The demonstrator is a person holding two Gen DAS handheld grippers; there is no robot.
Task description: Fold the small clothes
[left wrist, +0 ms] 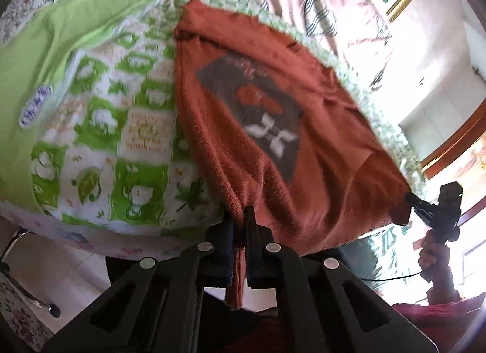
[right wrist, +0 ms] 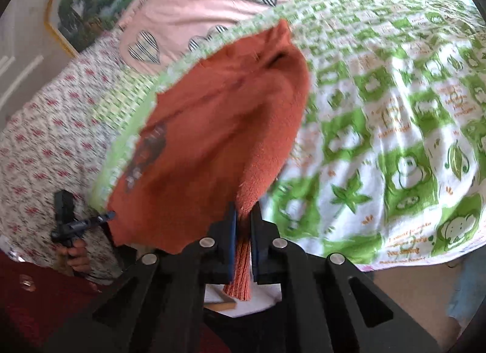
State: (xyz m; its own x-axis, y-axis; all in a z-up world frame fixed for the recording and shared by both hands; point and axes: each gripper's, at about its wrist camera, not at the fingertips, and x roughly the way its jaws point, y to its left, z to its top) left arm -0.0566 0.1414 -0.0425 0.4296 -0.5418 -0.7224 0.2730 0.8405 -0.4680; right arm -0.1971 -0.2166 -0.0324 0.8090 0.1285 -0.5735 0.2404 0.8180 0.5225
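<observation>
Jaws of left gripper (left wrist: 240,216) and right gripper (right wrist: 243,213) each pinch the near hem of the rust sweater (left wrist: 273,128). It lies spread on the green-patterned blanket (left wrist: 100,128). No fold visible; folding apparently just starting.

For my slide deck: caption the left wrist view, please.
Left tongs clamp the rust-orange garment hem over a green-checked blanket.

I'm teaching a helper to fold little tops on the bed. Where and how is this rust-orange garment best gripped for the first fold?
Probably as now: the rust-orange garment lies flat on the green patterned blanket, so take the ribbed hem at its two near corners, coming from the bed's near edge. The left gripper and right gripper are each shut on a corner there, so the flat cloth could be lifted and folded away evenly.
</observation>
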